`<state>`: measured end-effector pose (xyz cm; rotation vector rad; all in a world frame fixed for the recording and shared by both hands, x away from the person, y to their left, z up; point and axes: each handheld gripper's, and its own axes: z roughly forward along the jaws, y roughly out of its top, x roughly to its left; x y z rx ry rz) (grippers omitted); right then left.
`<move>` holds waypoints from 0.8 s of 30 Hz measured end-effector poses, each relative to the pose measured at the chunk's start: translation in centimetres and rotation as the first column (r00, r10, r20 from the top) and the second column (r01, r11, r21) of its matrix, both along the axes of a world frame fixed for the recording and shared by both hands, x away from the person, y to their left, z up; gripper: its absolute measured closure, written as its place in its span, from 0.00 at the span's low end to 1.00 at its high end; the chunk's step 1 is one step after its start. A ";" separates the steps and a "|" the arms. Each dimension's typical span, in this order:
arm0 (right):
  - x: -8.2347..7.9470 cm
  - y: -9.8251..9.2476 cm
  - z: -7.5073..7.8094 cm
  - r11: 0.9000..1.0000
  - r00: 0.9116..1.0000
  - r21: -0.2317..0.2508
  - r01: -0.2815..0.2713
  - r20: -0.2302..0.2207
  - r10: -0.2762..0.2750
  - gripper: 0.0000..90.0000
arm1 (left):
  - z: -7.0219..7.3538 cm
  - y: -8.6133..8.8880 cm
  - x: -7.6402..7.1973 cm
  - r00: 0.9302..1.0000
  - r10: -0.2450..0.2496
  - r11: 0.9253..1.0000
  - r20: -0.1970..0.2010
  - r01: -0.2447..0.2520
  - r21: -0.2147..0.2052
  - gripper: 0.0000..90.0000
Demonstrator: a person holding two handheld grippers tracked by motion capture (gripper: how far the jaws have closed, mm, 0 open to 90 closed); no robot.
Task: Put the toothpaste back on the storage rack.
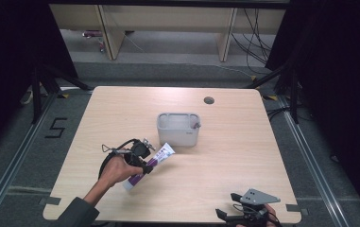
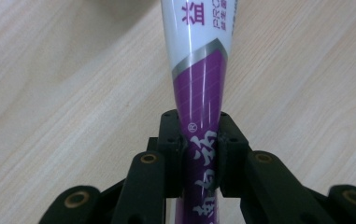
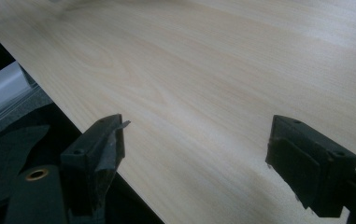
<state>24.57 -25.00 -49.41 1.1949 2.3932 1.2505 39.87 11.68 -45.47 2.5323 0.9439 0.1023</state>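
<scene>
The toothpaste tube [image 1: 150, 163] lies near the bench's [image 1: 225, 156] front-left, clamped by the left gripper [image 1: 145, 166]. The right gripper [image 1: 236, 213] gapes empty at the front-right edge.

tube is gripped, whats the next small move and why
Probably lift the tube and carry it toward the grey bin. The left gripper is shut on its purple end, the bin stands just beyond its white end, and the right gripper is open and apart.

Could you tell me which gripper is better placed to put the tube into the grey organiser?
Left: the left gripper already clamps the purple-and-white tube beside the grey organiser; the right gripper is open at the table's near edge.
</scene>
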 end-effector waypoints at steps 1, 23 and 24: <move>0.0 0.0 0.0 1.000 1.000 -0.003 0.000 0.002 0.000 0.22 | 0.1 0.0 -0.1 1.000 0.017 1.000 0.000 -0.017 -0.013 0.84; 0.0 0.0 0.1 1.000 1.000 -0.013 0.007 0.012 -0.007 0.22 | 2.3 1.4 0.6 0.988 0.110 0.959 0.108 -0.077 -0.274 0.84; 0.0 0.0 0.1 1.000 1.000 -0.014 0.007 0.011 -0.007 0.22 | 2.3 1.4 0.6 0.988 0.117 0.956 0.104 -0.084 -0.282 0.84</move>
